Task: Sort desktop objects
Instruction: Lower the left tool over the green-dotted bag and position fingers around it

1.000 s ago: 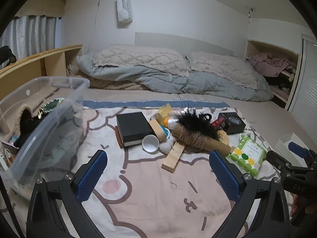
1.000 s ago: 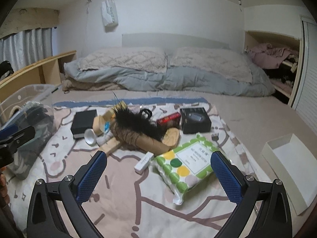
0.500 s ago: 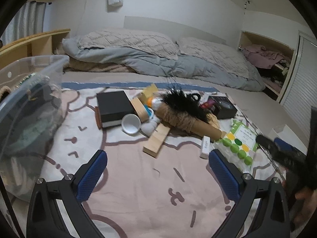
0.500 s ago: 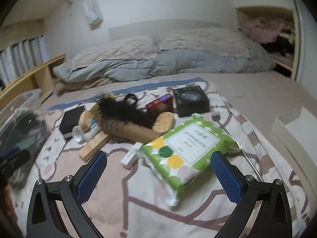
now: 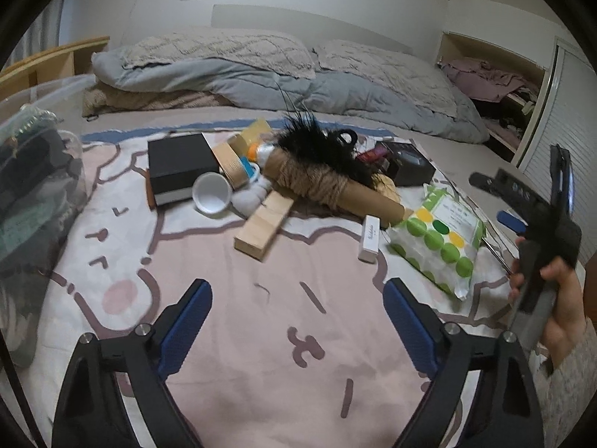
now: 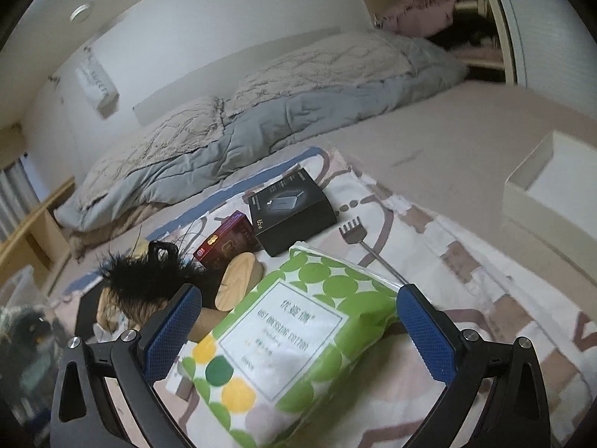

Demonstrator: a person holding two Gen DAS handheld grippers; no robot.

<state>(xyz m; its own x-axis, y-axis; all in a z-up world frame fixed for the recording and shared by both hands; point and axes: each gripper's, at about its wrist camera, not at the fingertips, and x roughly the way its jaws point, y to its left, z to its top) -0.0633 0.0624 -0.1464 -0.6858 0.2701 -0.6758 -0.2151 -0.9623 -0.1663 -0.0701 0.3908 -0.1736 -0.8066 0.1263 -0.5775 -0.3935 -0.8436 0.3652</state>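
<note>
- Open room: a broad bare stretch of the printed blanket (image 5: 238, 321) lies in front of your left tongs (image 5: 298, 321); the clutter begins beyond it, toward the pillows.
- Left edge: a clear plastic bin (image 5: 41, 171) with dark cloth inside stands at the blanket's left border.
- Right edge: a shallow white tray (image 6: 552, 194) sits on the bare mattress, apart from the blanket.
- Left tongs: jaws wide and closing, nothing between them. The wooden block (image 5: 265, 226) lies ahead of them, well apart.
- Right tongs (image 6: 294, 321): jaws wide, tilted, one pad at each side of the green-dotted cotton pack (image 6: 283, 351). You cannot tell from the frames whether the pads touch it. Your right hand (image 5: 559, 298) grips the handle.
- Pile, left to right in the left view: black box (image 5: 179, 168), white cup (image 5: 211, 198) on its side, tape roll (image 5: 231, 166), rope-wound cardboard tube (image 5: 328, 186) topped by black feathers (image 5: 317, 145), small white box (image 5: 369, 237) just beside the pack.
- Behind the pack in the right view: dark charger box (image 6: 291, 209), red carton (image 6: 227, 242), wooden oval (image 6: 238, 276), metal back scratcher (image 6: 365, 246).
- Surface and room: a bed, with grey duvet (image 5: 261, 82) and quilted pillows at the wall, and an open shelf of clothes (image 5: 488, 78) at the right.
</note>
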